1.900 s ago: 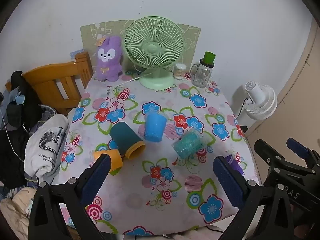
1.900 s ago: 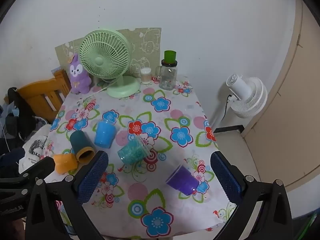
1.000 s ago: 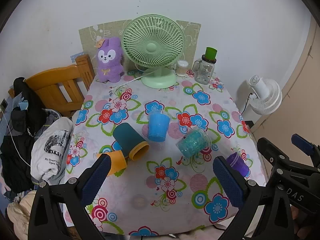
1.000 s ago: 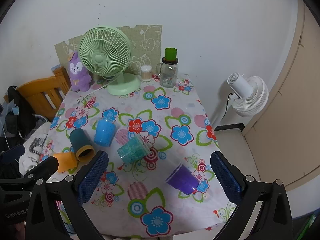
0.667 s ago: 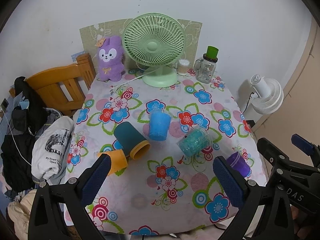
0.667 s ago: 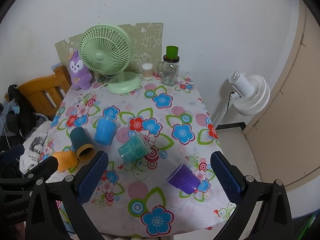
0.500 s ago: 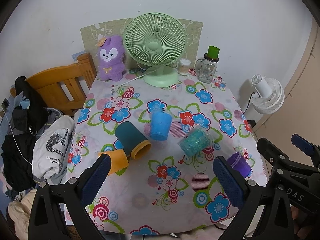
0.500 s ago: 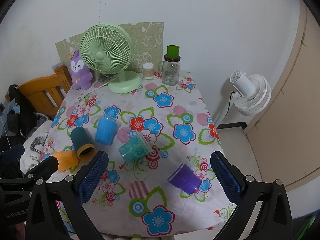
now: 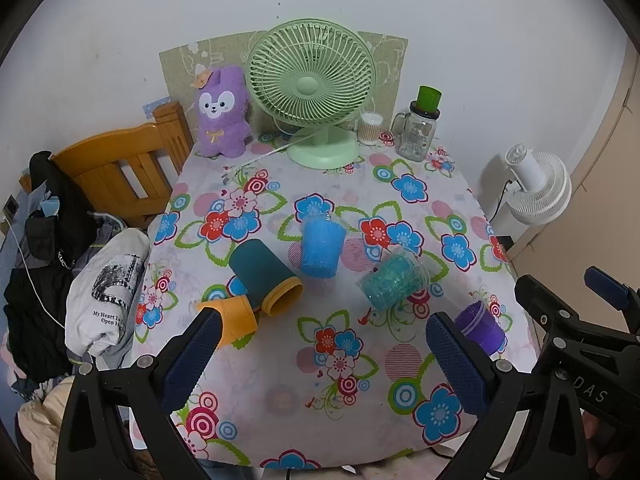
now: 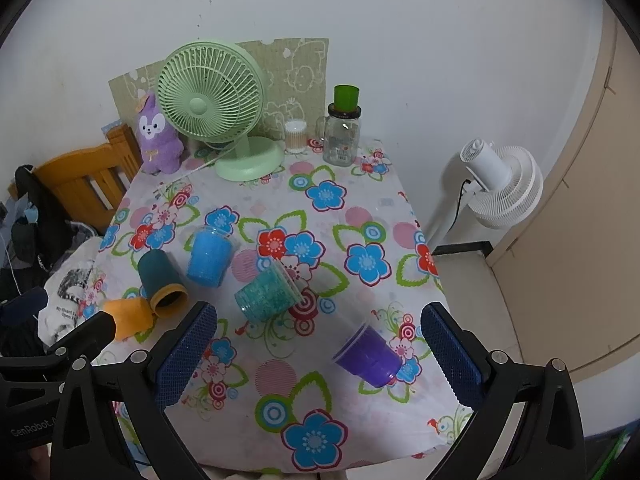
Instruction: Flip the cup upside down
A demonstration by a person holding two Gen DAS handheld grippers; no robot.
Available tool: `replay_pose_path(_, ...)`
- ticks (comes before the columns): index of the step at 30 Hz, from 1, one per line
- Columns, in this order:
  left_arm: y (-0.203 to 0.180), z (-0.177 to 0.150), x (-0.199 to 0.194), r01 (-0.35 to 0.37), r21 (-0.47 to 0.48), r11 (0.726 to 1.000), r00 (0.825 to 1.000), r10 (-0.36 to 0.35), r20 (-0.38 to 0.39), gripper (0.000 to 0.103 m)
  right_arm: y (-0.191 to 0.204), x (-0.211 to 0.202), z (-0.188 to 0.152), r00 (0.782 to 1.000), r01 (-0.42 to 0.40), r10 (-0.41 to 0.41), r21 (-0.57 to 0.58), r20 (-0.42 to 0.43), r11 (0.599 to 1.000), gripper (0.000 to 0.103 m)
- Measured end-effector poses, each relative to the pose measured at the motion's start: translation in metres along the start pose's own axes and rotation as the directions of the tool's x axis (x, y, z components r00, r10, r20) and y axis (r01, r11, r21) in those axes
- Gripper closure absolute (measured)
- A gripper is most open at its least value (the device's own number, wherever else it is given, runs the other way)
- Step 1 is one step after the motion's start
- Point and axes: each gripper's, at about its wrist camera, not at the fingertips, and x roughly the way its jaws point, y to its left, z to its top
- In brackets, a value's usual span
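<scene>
Grippers hover wide open above the near edge of the floral-print tablecloth (image 9: 280, 392), and neither one touches a thing. Over on the left, the left gripper (image 9: 320, 356) has its blue-padded jaws spread far apart, framing bare cloth, holding nothing. The right gripper (image 10: 318, 354) is the same story, jaws fully apart, empty, hanging above the table's front edge. Between its fingers in the right wrist view lies the translucent purple plastic cup (image 10: 370, 356), tipped on its side near the front right corner of the table; in the left wrist view it sits just behind the left gripper's right finger (image 9: 456, 360). Further in, the textured teal plastic cup (image 10: 267, 296) lies on its side near the middle of the cloth, and just beyond it to the left is the bright blue plastic cup (image 10: 209, 257), narrow end toward the camera. On the left side, the dark teal cup with an orange rim (image 9: 265, 276) lies with its mouth facing the camera, touching the orange plastic cup (image 9: 230, 318) beside it. Along the back wall stand the pale green desk fan (image 9: 312, 88), the purple plush rabbit (image 9: 221, 114) and the glass jar with a green lid (image 9: 418, 126). Off the table to the right stands the white floor fan (image 10: 502, 184).
</scene>
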Motion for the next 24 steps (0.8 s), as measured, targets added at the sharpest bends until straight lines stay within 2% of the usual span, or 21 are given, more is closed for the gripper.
replay_pose_path(24,-0.005,0.003,0.007,-0.009,0.013,1.000,1.000,0.009,-0.015,0.000,-0.003,0.012,0.008,1.000,-0.001,0.001,-0.003,-0.029,1.000,0.000)
